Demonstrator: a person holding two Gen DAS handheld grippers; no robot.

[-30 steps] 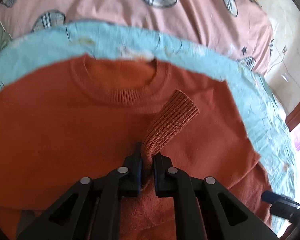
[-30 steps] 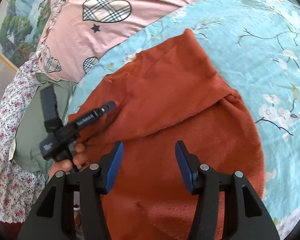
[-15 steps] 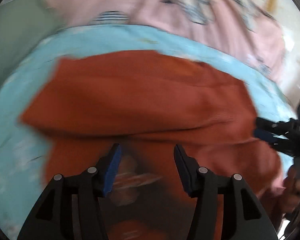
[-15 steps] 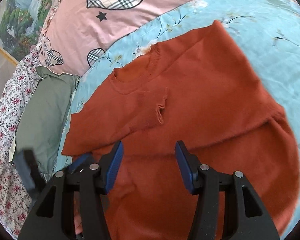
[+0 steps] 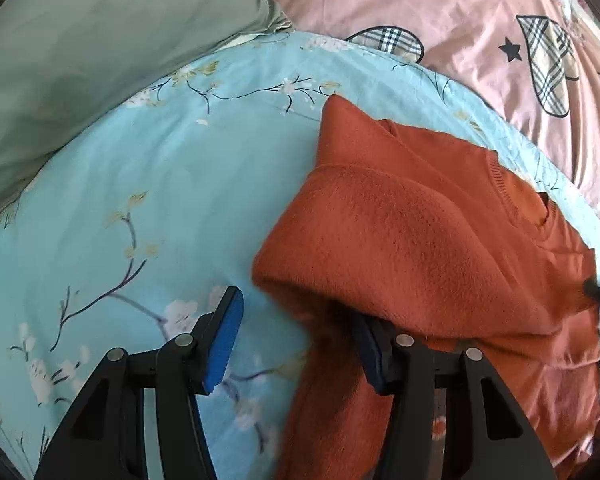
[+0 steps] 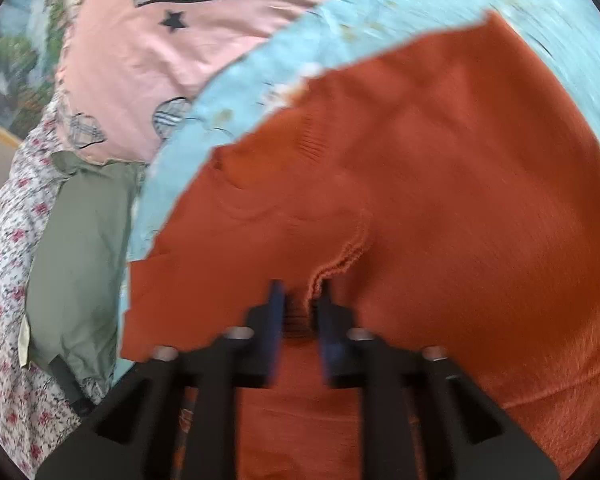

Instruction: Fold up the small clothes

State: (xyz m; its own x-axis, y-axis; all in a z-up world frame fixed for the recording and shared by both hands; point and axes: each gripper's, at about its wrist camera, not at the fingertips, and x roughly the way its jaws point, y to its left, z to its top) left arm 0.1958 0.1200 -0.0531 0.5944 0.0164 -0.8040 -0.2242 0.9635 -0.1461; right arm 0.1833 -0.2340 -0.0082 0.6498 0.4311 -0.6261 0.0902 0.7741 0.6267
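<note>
Orange fuzzy wool is filling most of both views: a small sweater [image 5: 440, 240] is lying on the blue flowered bed sheet [image 5: 140, 200], partly folded over itself. In the right wrist view everything is looking smeary, so the knit is hard to make out. There the right hand-held gripper [image 6: 300, 300] has just been closing, and its blue pads are now pinching a ribbed cuff [image 6: 332, 268] at 6 o'clock. The sweater's lower part is cut off by the picture's edge.

Only the left wrist view is sharp. It is showing the left hand-held gripper [image 5: 296, 336] standing half open and holding nothing. Its left blue pad is over the sheet at 7 o'clock. Its right pad is partly hiding under the thick folded edge of the sweater. The round ribbed neck [image 5: 532, 208] is sitting at 3 o'clock.

A smooth green pillow [image 5: 80, 60] is lying at 10 o'clock, and a pink quilt [image 5: 460, 20] with checked hearts at 1 o'clock. Only the right wrist view is showing a flowery white cloth [image 6: 8, 280] at 8 o'clock.
</note>
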